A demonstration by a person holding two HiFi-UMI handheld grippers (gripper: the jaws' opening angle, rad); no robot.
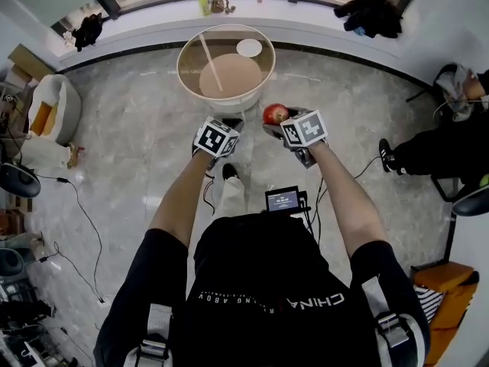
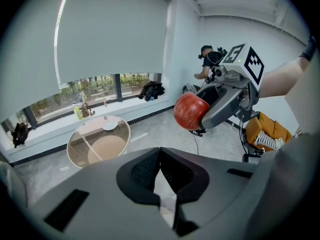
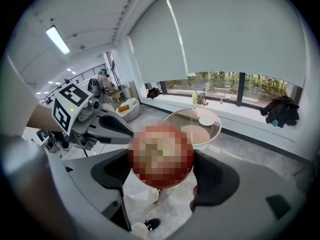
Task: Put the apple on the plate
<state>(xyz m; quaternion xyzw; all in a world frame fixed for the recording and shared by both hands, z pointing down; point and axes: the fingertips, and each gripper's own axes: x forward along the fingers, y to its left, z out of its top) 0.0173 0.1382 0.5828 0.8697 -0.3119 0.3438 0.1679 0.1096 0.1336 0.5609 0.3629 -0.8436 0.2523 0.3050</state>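
Observation:
My right gripper (image 1: 273,122) is shut on a red apple (image 1: 275,114), held in the air above the floor, short of the table. In the right gripper view the apple (image 3: 161,156) fills the gap between the jaws. A small white plate (image 1: 249,47) lies at the far right of the round glass table (image 1: 183,56). The plate (image 3: 206,121) shows beyond the apple. My left gripper (image 1: 229,123) hangs beside the right one, shut and empty, its jaws meeting at the tips (image 2: 160,151). From there the apple (image 2: 191,111) appears to the upper right, with the plate (image 2: 109,126) to the left.
A window ledge (image 1: 153,17) behind the table carries bottles (image 1: 203,2) and dark garments (image 1: 371,14). A seated person (image 1: 443,140) is at the right, a pale beanbag seat (image 1: 50,109) at the left. Cables (image 1: 84,212) trail over the floor; an orange stool (image 1: 447,297) stands at the lower right.

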